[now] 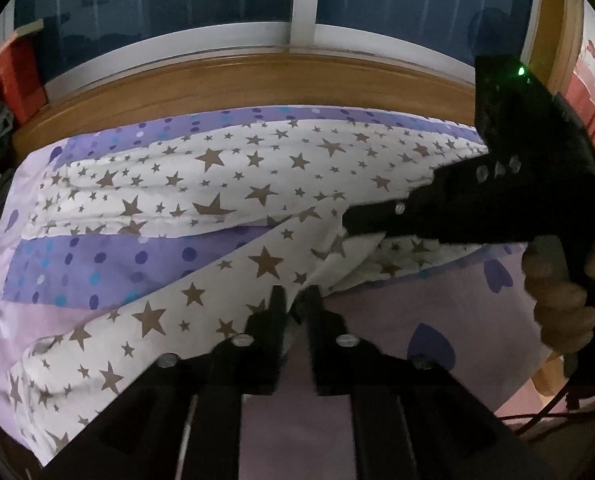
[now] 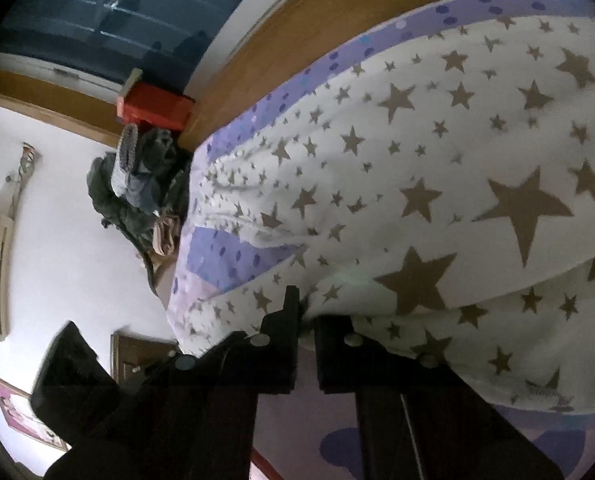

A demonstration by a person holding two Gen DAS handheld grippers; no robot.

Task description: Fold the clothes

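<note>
Left wrist: left gripper (image 1: 295,300) jaws pinch edge of star-print garment (image 1: 201,184); right gripper (image 1: 351,220) clenched on same cloth, beyond jaws.

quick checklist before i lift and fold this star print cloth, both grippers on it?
1. Right gripper shut on the star cloth: ok.
2. Left gripper pinching the cloth edge: cannot tell, cloth sits between the jaws.
3. The two grippers apart: ok.
4. Cloth lying smooth: not ok, it is bunched and wrinkled.
5. Purple bedsheet free of both grips: cannot tell.
</note>
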